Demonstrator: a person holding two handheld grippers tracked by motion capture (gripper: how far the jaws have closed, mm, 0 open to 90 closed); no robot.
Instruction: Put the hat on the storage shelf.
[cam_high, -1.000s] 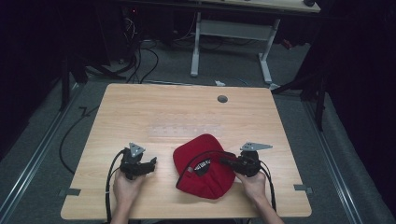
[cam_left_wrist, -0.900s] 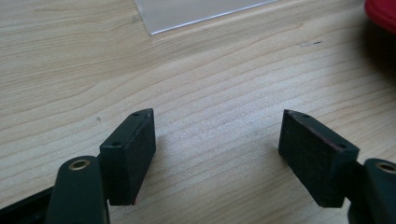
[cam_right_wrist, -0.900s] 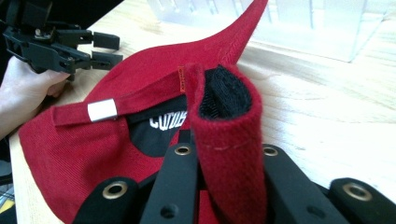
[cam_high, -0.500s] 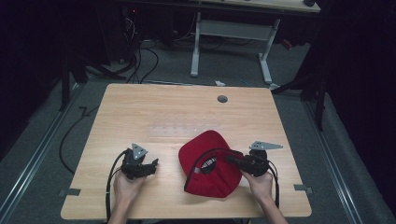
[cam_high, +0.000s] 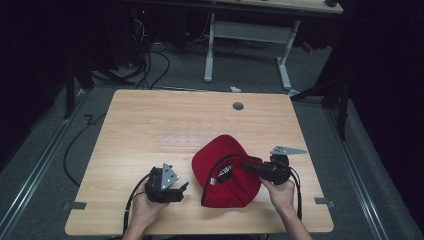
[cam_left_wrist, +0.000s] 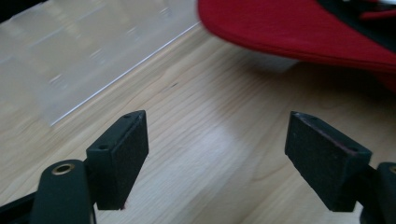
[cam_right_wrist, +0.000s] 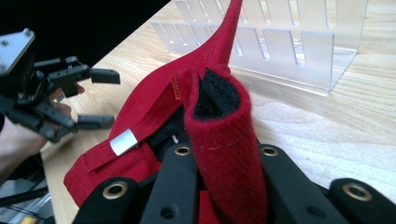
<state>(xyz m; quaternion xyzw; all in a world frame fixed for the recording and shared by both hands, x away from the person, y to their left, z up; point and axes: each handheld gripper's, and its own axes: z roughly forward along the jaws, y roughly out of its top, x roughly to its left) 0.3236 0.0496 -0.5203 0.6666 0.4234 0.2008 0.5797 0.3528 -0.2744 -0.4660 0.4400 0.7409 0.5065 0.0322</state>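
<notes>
Left gripper (cam_high: 184, 187) moved right toward one red cap (cam_high: 227, 172), jaws just opening, empty; right gripper (cam_right_wrist: 224, 154) clamps cap strap; wooden table (cam_high: 165, 125), dark room.

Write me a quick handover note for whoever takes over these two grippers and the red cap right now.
Right gripper: shut on the red cap's back strap, holding it upright; the cap lies upside down at the table's near right.
Left gripper: open, nothing between its pads; its jaws have just been opening, aimed at the cap's brim.
Clear slotted rack: stands beyond the cap, nothing in it.
Done: strap gripped.
Left: probably take the cap with the left gripper too, then work the strap or place the cap.
</notes>
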